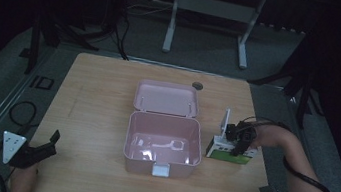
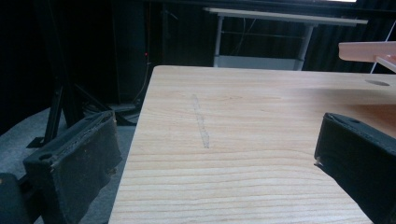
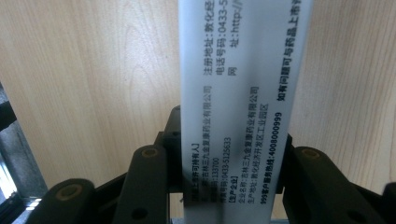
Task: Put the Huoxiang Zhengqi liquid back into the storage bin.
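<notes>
An open pink plastic box (image 1: 127, 138) sits mid-table, its lid (image 1: 166, 98) laid back flat and a white latch (image 1: 160, 169) at its front. To its right a white and green medicine box (image 1: 223, 153) rests on the table. My right gripper (image 1: 241, 144) is shut on it from above. In the right gripper view the printed white carton (image 3: 243, 93) stands between the two black jaws of the right gripper (image 3: 229, 163), which press its sides. My left gripper (image 1: 47, 147) is open at the table's front left corner. In the left gripper view, that gripper (image 2: 215, 149) has only bare wood between its fingers (image 2: 70, 172).
The wooden table (image 1: 98, 96) has a round cable hole (image 1: 197, 85) behind the lid. A white desk frame (image 1: 210, 11) stands on the floor beyond, and cables (image 1: 22, 110) lie on the floor at left. The pink lid's edge (image 2: 369, 49) shows in the left gripper view.
</notes>
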Available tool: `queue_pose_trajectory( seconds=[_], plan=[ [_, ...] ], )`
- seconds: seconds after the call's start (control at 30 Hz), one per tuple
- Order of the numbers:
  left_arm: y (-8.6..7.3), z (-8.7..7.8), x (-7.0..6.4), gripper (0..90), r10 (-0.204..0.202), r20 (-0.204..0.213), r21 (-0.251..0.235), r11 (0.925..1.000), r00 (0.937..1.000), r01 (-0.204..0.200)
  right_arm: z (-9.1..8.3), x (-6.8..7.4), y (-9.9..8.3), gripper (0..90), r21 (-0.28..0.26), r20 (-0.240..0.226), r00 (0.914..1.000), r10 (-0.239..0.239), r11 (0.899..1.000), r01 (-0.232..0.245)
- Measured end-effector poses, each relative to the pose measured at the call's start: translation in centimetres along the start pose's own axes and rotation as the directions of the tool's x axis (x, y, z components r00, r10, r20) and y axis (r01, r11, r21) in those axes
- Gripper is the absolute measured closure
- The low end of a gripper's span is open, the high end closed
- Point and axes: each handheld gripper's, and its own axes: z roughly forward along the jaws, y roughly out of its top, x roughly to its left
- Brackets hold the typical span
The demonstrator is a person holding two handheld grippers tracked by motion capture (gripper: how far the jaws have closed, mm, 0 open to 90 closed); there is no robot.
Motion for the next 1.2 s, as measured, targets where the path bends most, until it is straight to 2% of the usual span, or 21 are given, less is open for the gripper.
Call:
queue_pose_trajectory(
  seconds=[0.17,0.5,0.67,0.9,1.2],
  plan=[
    [0.0,0.0,0.0,0.2,-0.001,0.0,0.0,1.0,1.0,0.001,0.2,1.0,0.0,63.1,0.016,0.001,0.9999,-0.011,1.0,0.011],
    [0.0,0.0,0.0,0.2,0.0,0.0,0.0,1.0,1.0,0.0,0.1,2.8,-0.3,63.1,0.022,-0.012,0.9999,0.004,1.0,-0.003],
    [0.0,0.0,0.0,0.2,0.001,-0.001,0.001,1.0,1.0,-0.001,-0.9,3.4,-0.4,63.1,0.017,0.004,0.9997,0.025,1.0,-0.025],
    [0.0,0.0,0.0,0.2,0.001,-0.001,0.002,1.0,1.0,-0.001,-2.8,4.5,-0.4,63.1,0.003,0.024,0.9997,0.007,1.0,-0.007],
    [0.0,0.0,0.0,0.2,0.001,0.0,0.001,1.0,1.0,-0.001,-5.1,5.0,-0.1,63.2,0.009,0.047,0.9988,0.015,1.0,-0.016]
  ],
)
